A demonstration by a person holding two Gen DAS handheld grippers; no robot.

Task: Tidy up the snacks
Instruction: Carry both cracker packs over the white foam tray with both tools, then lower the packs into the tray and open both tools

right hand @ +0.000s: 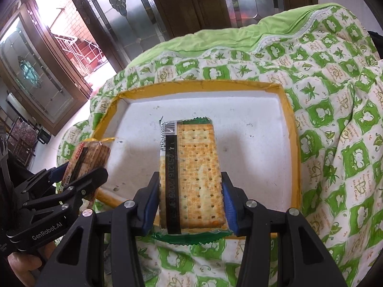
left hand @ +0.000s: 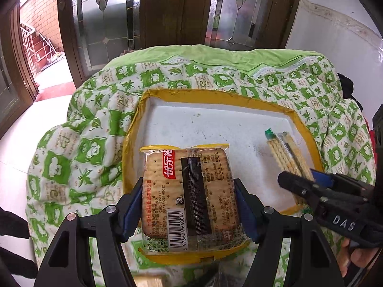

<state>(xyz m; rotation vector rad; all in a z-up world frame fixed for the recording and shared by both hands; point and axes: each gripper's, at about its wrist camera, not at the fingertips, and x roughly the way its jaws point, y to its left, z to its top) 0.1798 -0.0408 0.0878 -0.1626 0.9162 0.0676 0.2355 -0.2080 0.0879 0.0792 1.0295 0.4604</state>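
left tongs (left hand: 188,211) clamped on the yellow-wrapped cracker pack (left hand: 186,196), right tongs (right hand: 190,206) clamped on the green-wrapped cracker pack (right hand: 191,179). i hold both flat over the white tray (right hand: 239,124) ahead, side by side, so i judge they're set to drop in neatly.

Cracker packs (left hand: 189,196) (right hand: 191,181): clear glossy plastic film, crimped ends; biscuit faces matt, perforated. Tray (left hand: 215,124): white foam-like floor, matt and slightly scuffed; rim wrapped in glossy yellow tape, wrinkled. Quilt (left hand: 79,148): printed green-and-white cloth, soft, creased. Left claw (left hand: 189,205) and right claw (right hand: 191,203): matt black plastic frames, blue pads, bright metal pins. Doors (left hand: 177,7), top of frame: dark varnished wood, textured glass.
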